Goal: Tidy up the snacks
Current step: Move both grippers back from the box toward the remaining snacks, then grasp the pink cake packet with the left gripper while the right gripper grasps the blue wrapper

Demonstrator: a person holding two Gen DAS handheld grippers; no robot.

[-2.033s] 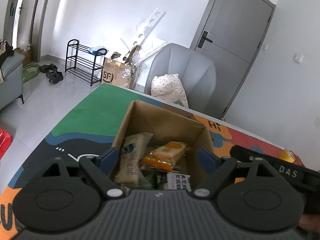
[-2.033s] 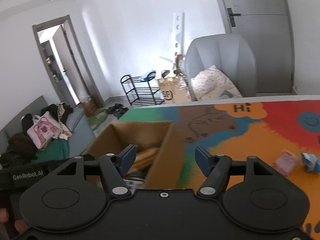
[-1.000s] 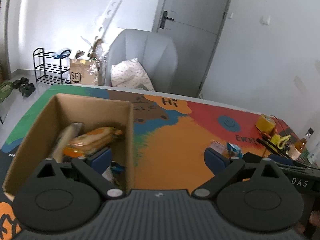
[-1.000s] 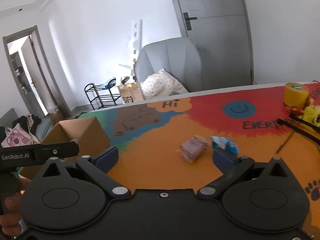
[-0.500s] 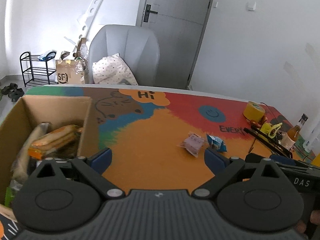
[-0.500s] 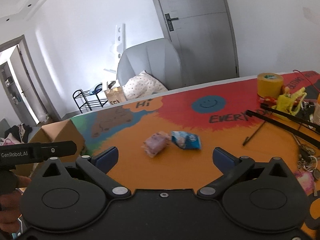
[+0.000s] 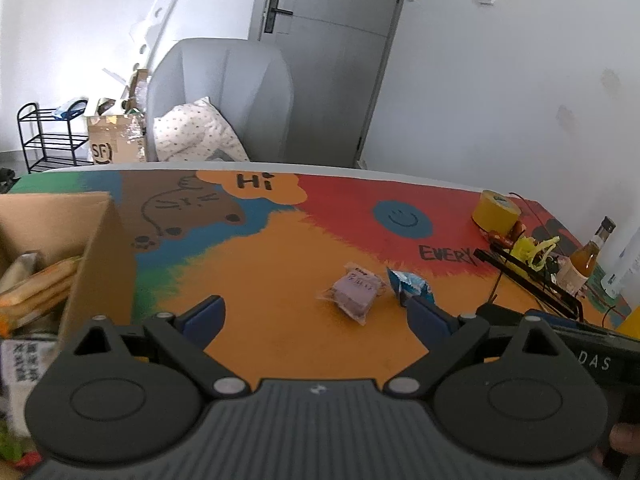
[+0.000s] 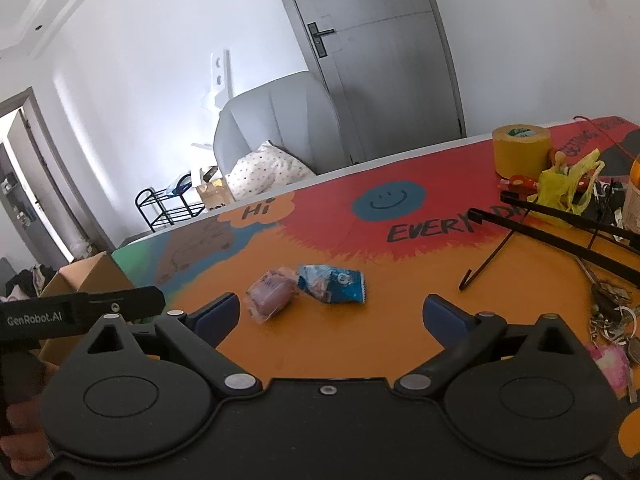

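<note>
Snacks: purple pkt [image 7: 357, 293], blue pkt [image 7: 409, 283]

A tape roll [image 8: 521, 149] stands near the table's [image 7: 280, 344] far right edge beside a yellow bag [image 8: 568, 188], black rods [image 8: 560, 236], keys [image 8: 612, 312] and a bottle [image 7: 588, 256], with a grey chair [image 7: 224, 96], pillow [image 7: 192, 132] and door [image 7: 332, 56] beyond the far edge.

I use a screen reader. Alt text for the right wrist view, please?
Two snack packets, pink and blue, lie side by side on a colourful table, ahead of the empty right hand-held gripper, whose jaws are closing slightly.
</note>
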